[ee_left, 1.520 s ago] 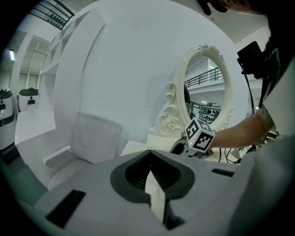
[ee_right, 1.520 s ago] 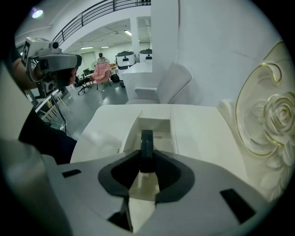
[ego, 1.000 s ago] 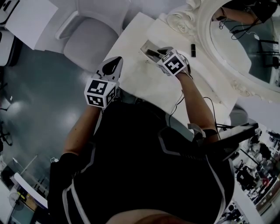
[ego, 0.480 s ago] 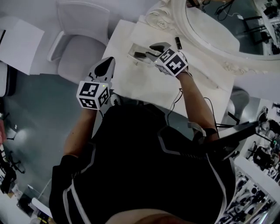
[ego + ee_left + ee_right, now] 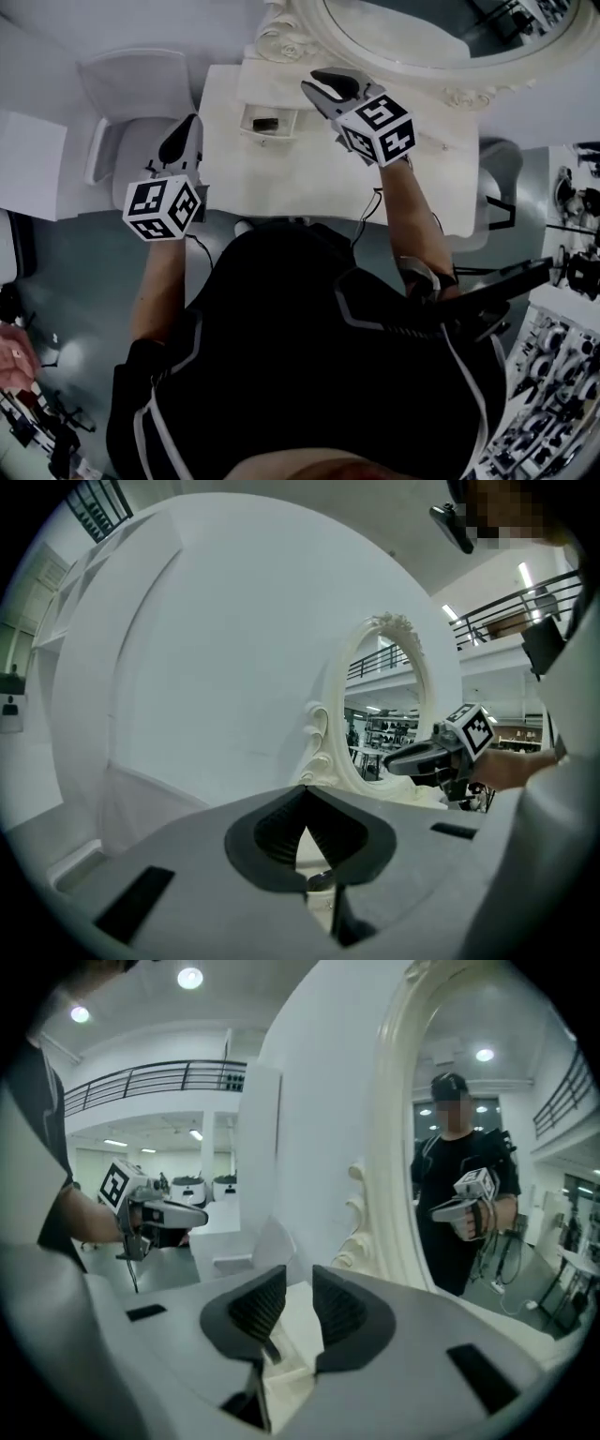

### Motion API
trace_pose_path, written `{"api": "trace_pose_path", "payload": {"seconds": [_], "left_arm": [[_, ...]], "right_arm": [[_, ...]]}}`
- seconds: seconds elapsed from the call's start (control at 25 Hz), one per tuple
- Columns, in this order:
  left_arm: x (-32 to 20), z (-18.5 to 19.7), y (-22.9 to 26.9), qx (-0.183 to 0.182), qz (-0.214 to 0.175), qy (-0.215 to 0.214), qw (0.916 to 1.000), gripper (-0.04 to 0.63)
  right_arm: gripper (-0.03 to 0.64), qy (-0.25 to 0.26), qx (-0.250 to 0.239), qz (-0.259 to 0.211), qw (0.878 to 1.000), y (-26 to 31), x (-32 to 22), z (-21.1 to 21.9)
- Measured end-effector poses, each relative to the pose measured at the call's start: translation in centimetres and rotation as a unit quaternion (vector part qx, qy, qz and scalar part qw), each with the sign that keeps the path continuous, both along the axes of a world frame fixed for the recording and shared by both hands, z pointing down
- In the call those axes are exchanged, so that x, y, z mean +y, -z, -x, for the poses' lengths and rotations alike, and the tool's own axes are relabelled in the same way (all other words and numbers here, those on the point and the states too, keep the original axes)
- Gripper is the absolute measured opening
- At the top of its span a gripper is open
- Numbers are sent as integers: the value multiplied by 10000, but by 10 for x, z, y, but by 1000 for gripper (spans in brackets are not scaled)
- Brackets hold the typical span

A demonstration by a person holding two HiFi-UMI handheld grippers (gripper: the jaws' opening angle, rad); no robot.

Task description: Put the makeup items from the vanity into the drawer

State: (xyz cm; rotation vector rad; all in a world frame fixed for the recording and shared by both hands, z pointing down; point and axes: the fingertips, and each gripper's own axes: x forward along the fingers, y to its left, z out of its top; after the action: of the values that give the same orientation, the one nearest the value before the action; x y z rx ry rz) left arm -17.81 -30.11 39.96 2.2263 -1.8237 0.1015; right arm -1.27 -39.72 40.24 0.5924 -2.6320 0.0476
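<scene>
White vanity top (image 5: 309, 178) shows no loose makeup: small dark makeup item (image 5: 265, 122) lies in open white drawer (image 5: 246, 120) at 9 o'clock from your right gripper (image 5: 311, 80), jaws apart, just narrowing, empty; left gripper (image 5: 194, 119) pinched shut, empty; probably only shutting the drawer remains.

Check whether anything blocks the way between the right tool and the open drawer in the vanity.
Nothing visible does. The drawer stands open in the vanity, a dark item already inside. The right tool hovers just to its right in the head view, its jaws apart, having just been closing, with nothing between them.
</scene>
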Motion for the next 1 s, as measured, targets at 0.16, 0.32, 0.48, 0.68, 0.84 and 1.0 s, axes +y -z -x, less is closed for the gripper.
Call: {"api": "trace_pose_path", "payload": {"seconds": [0.16,0.32,0.48,0.68,0.84,1.0], "left_arm": [[-3,2,21,-160,-154,4,9998,3],[-16,-3,49,-109,-430,-109,9990,3],[-22,1,73,-343,-734,-23,9967,3],[-24,0,92,-205,-858,-123,9960,3],[-19,-1,104,-82,-925,-83,9956,3],[-20,-6,100,-45,-822,-110,9965,3]], "right_arm": [[91,-607,-623,-214,9960,42,-1,-33],[89,-1037,-948,-454,9890,74,2,-61],[81,-1567,-1224,-716,9774,99,6,-90],[81,-1856,-1314,-864,9700,115,15,-112],[81,-2035,-1402,-906,9647,121,19,-123],[50,-2237,-1509,-897,9587,122,19,-131]]}}
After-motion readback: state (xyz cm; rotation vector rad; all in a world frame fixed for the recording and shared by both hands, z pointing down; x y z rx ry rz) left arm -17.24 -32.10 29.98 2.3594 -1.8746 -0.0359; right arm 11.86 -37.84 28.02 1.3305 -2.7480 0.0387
